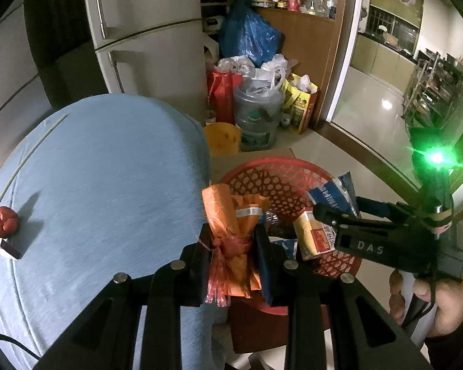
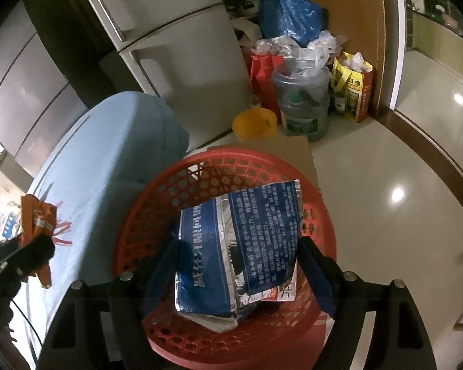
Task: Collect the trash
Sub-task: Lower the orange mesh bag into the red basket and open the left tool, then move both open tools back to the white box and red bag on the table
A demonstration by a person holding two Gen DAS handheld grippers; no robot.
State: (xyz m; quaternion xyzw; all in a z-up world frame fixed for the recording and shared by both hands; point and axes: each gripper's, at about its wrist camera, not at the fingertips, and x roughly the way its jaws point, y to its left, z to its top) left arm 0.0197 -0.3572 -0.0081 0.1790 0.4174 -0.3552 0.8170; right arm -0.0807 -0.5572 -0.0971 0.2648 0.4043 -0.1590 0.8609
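My left gripper (image 1: 231, 246) is shut on an orange wrapper (image 1: 231, 215) tied with red plastic strips, held at the table's right edge beside the red mesh basket (image 1: 277, 169). In the right wrist view the same wrapper (image 2: 38, 215) shows at far left. My right gripper (image 2: 237, 252) holds a blue and silver foil packet (image 2: 240, 246) between its fingers directly over the red basket (image 2: 231, 160). A yellow and red carton (image 1: 313, 234) lies in the basket. A crumpled red wrapper (image 1: 4, 222) and a small box (image 1: 4, 248) lie on the blue tablecloth (image 1: 108, 185) at far left.
A grey fridge (image 1: 145, 30) stands behind the table. On the floor are a yellow bucket (image 1: 222, 138), a water jug (image 1: 257, 114), a red bag (image 1: 223, 92), a yellow bag (image 1: 301, 101) and a blue bag (image 1: 250, 34). Cardboard (image 2: 293, 154) lies under the basket.
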